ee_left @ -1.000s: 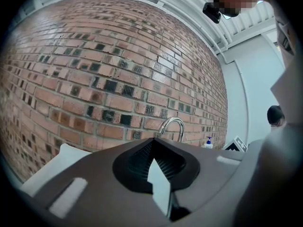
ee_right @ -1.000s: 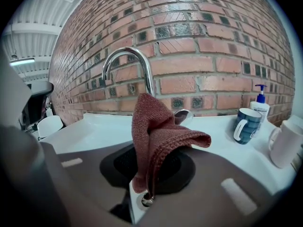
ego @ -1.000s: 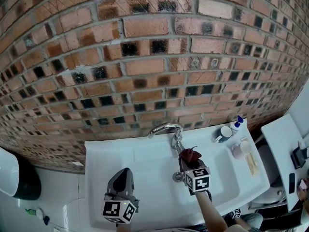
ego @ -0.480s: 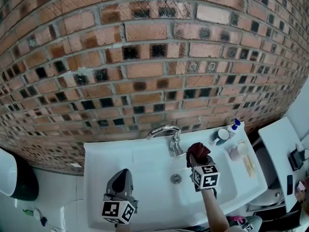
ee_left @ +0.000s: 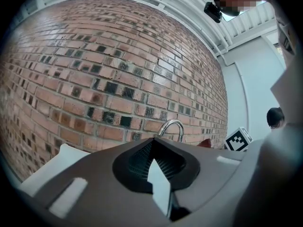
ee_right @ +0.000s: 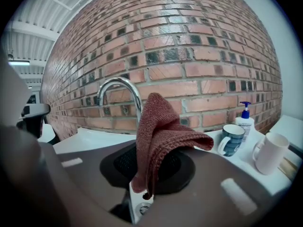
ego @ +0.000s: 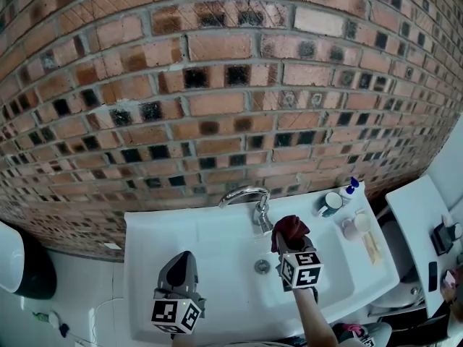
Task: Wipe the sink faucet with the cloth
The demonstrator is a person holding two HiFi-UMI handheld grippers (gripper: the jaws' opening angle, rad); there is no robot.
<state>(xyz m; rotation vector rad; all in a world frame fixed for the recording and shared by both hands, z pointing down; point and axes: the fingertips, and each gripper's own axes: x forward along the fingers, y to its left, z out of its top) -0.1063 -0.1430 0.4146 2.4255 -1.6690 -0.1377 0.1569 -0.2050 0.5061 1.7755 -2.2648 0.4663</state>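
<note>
Maroon cloth (ee_right: 158, 131) sits pinched in the right claw (ego: 287, 238), just right of the faucet (ego: 244, 194); the left claw (ego: 184, 260), clenched and empty, hovers over the sink's (ego: 155, 230) near-left side.

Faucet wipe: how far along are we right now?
Done: the cloth is picked up, pinched in the right claw. In hand: it sits just right of the faucet, near its base, over the sink; I can't tell whether it touches. Left, as far as I can judge: rubbing the curved spout and base. The left claw is shut and empty near the front rim.
</note>
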